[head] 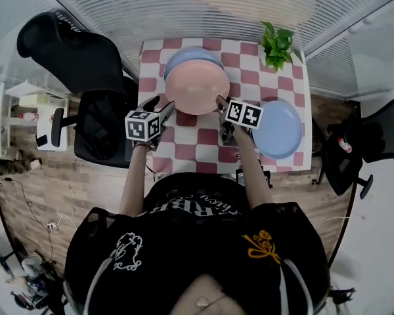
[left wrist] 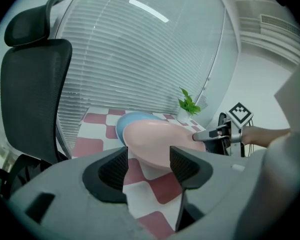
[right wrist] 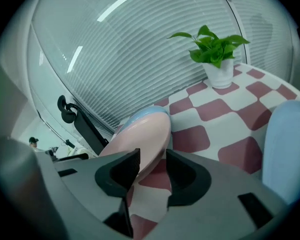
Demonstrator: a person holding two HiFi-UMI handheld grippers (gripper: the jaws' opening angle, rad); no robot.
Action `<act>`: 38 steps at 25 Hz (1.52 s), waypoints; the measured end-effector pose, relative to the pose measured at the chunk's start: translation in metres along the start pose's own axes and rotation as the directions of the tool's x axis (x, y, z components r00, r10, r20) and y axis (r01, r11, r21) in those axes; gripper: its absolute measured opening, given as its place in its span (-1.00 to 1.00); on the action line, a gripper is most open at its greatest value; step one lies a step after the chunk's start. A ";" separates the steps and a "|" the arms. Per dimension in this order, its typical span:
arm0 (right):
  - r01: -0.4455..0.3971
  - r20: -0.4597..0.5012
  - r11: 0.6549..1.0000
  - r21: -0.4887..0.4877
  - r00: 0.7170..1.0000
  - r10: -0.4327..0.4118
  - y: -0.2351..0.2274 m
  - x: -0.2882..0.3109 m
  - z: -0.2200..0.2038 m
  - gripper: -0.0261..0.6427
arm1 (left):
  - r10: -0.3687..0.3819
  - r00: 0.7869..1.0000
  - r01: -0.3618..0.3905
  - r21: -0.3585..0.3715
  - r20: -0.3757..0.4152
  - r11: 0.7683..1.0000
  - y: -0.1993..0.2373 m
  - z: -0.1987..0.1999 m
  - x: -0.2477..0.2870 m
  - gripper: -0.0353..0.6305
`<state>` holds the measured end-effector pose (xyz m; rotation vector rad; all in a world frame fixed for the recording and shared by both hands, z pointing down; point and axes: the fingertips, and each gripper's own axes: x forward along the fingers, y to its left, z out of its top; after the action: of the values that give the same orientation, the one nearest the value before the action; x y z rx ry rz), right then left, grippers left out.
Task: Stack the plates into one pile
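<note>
Glossy pink plate [head: 197, 89], rim pinched in right tool [right wrist: 152, 160], left tool [left wrist: 148, 158] jaws apart

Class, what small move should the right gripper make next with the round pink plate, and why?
Probably ease it farther forward: the right gripper pinches the rim of the round pink plate, which only partly covers the round blue plate behind.

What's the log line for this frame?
pink plate: over blue plate, off-centre | left gripper: open, beside pink rim | right gripper: gripping pink rim | second blue plate: apart, rightward
</note>
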<state>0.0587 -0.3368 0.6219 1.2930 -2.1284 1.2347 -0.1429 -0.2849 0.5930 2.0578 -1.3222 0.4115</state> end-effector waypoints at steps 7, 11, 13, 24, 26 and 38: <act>0.015 0.053 0.999 -0.030 0.999 -0.014 0.014 -0.011 0.002 -0.44 | -0.007 0.999 0.004 0.086 0.039 0.996 -0.016 -0.001 -0.040 -0.12; -0.009 0.096 1.000 -0.025 0.995 0.012 0.028 -0.027 -0.005 -0.44 | -0.056 0.997 0.050 0.121 0.047 0.991 -0.033 -0.003 -0.051 -0.12; -0.015 0.120 1.000 -0.023 0.993 0.017 0.035 -0.035 -0.008 -0.44 | -0.085 0.995 0.077 0.136 0.054 0.988 -0.041 -0.003 -0.053 -0.12; -0.019 0.274 1.000 -0.019 0.961 0.023 0.075 -0.090 -0.035 -0.44 | -0.278 0.961 0.262 0.301 0.010 0.917 -0.089 -0.010 -0.076 -0.18; -0.005 0.296 1.000 -0.008 0.955 0.007 0.078 -0.099 -0.046 -0.44 | -0.308 0.951 0.295 0.324 -0.013 0.899 -0.096 -0.016 -0.078 -0.22; 0.142 0.371 0.984 0.106 0.912 -0.172 0.036 -0.164 -0.097 -0.52 | -0.468 0.874 0.477 0.410 -0.131 0.777 -0.159 -0.043 -0.074 -0.39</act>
<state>0.1008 -0.1626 0.5477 1.8260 -2.1869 1.0757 -0.0299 -0.1605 0.5265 2.6481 -0.6801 0.5263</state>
